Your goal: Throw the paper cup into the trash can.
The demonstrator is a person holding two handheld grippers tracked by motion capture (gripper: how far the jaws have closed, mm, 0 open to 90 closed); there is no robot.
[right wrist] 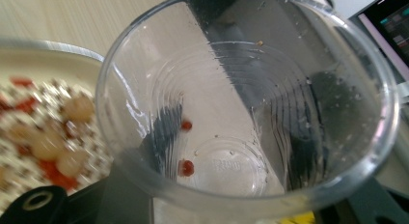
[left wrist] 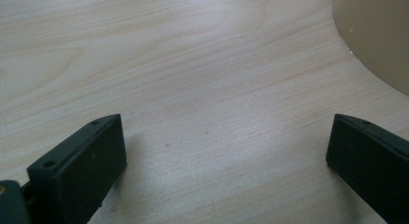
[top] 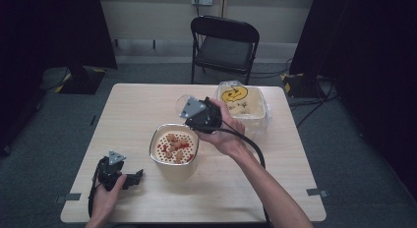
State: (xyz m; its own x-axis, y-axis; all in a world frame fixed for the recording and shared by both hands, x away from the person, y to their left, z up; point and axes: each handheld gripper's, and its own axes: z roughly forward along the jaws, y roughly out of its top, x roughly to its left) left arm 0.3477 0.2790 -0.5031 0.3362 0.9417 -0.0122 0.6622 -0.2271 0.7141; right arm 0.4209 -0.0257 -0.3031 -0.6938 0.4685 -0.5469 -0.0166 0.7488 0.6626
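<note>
While right gripper (top: 193,111) clamps near-empty clear cup (right wrist: 246,108) at strainer bowl's (top: 173,148) one o'clock, pour looks done; left gripper (top: 129,179) open, idle.

Left gripper (top: 129,178) rests near table's front-left corner, jaws wide apart; right gripper (top: 189,106) raised mid-table, jaws clamped.

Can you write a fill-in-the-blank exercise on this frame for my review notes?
1. The right gripper holds a clear plastic ____ tilted above the strainer bowl.
2. The left gripper rests over bare table with its jaws ____.
3. Inside the cup, two small ____ bits cling to the wall.
4. Behind the table stands a black folding ____.

Missing words: cup; open; red; chair
</note>
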